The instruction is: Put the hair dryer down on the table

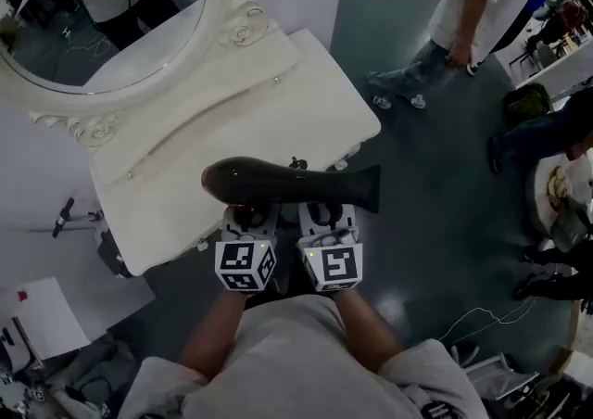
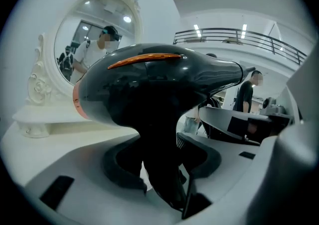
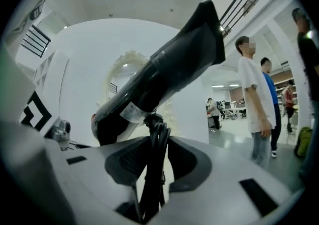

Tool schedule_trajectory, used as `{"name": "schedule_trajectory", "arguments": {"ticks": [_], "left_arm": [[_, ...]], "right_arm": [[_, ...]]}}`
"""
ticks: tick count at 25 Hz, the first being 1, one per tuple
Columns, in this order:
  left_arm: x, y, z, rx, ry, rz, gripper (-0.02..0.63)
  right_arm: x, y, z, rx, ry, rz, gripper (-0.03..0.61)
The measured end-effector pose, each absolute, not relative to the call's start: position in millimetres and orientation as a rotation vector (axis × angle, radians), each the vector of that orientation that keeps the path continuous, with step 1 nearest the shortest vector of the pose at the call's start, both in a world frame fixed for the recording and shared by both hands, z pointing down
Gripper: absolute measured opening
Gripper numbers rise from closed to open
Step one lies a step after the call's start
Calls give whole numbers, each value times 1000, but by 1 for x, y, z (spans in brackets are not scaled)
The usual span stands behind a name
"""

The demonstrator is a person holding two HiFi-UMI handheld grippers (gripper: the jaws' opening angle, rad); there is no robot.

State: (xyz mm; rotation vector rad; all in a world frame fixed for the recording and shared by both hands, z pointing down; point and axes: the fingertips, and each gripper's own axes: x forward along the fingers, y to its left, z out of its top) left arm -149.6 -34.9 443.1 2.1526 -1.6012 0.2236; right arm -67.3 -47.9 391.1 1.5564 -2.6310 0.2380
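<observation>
A black hair dryer (image 1: pixel 287 184) hangs level in the air by the front edge of the white dressing table (image 1: pixel 213 130), its nozzle pointing right. My left gripper (image 1: pixel 248 215) is right under it, shut on its handle (image 2: pixel 159 164). The orange-striped body (image 2: pixel 149 84) fills the left gripper view. My right gripper (image 1: pixel 324 215) sits beside the left one, and the bundled black cord (image 3: pixel 154 154) stands between its jaws, which press on it. The dryer's barrel (image 3: pixel 164 77) slants up above that cord. Both marker cubes face the head camera.
An ornate white oval mirror (image 1: pixel 102 9) stands at the table's back left. A person in a white shirt (image 1: pixel 482 0) stands on the grey-green floor to the right. Bags and clutter (image 1: pixel 547 176) line the right edge, and white boards (image 1: pixel 46 315) lie at lower left.
</observation>
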Motion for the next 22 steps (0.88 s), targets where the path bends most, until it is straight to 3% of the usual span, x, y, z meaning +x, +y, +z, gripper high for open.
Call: {"name": "schedule_trajectory", "arguments": {"ticks": [22], "left_arm": [[-129,-120,513,1850,-1720,341,198]], "right_arm": [[-44,-156,477,1315,-2686,491,117]]}}
